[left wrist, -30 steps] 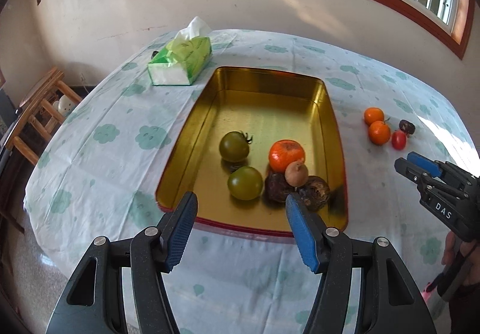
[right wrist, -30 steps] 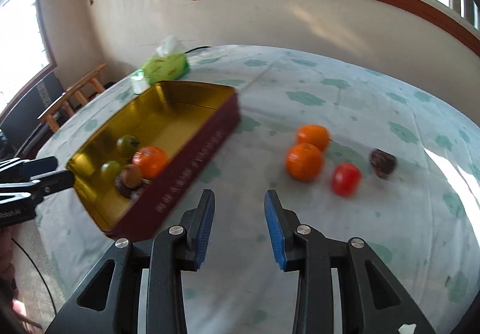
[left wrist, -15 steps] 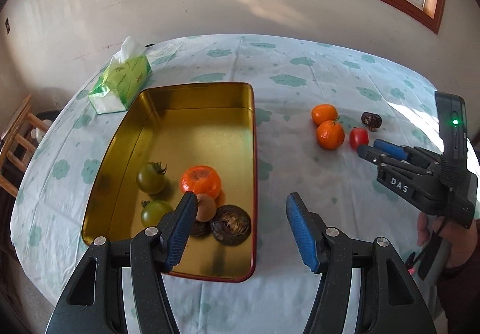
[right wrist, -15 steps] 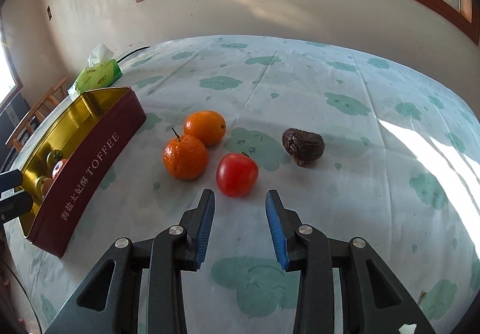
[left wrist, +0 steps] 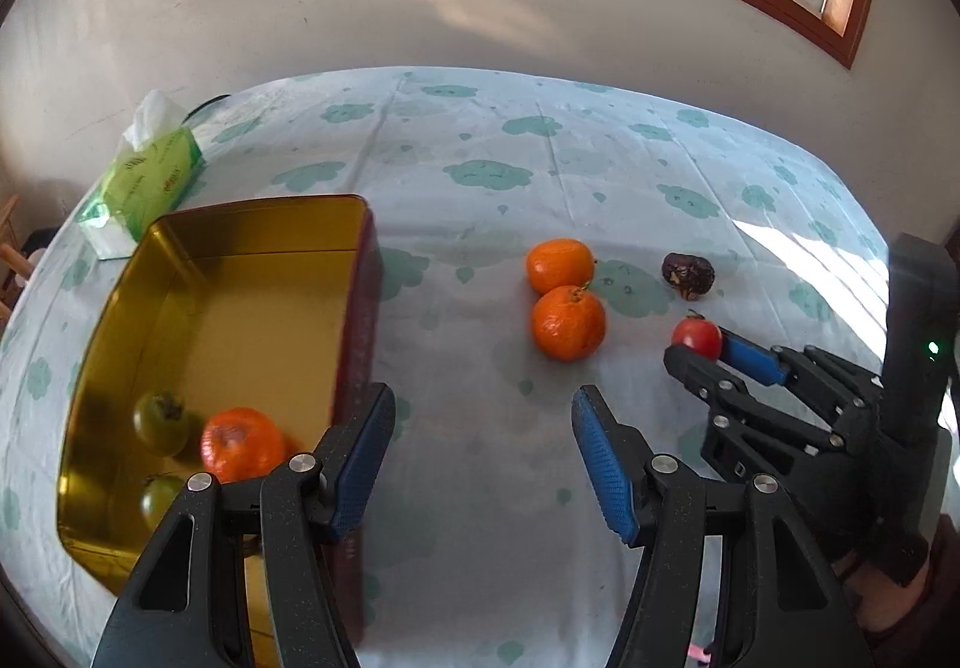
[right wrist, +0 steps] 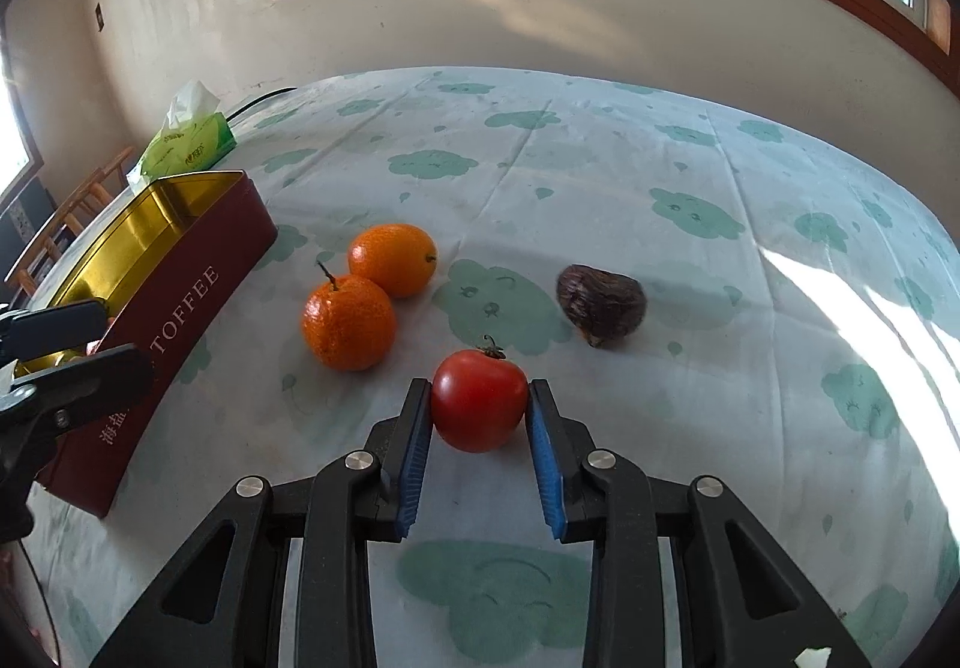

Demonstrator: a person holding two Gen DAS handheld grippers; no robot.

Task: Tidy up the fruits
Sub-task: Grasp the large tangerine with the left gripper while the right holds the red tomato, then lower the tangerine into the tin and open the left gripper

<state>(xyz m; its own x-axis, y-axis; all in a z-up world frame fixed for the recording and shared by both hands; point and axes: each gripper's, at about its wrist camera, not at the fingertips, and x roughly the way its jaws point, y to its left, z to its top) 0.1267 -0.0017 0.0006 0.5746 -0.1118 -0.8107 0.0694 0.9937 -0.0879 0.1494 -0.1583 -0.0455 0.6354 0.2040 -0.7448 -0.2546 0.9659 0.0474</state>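
A red tomato rests on the tablecloth between the pads of my right gripper, which touch its sides; it also shows in the left wrist view. Two oranges and a dark wrinkled fruit lie just beyond. The gold toffee tin holds green tomatoes and an orange. My left gripper is open and empty over the cloth, right of the tin.
A green tissue box stands behind the tin at the table's far left. Wooden chairs stand off the left edge. The wall and window run behind the table.
My right gripper has moved forward around the red tomato and narrowed onto it. My left gripper has swung right, away from the tin, and stays open.
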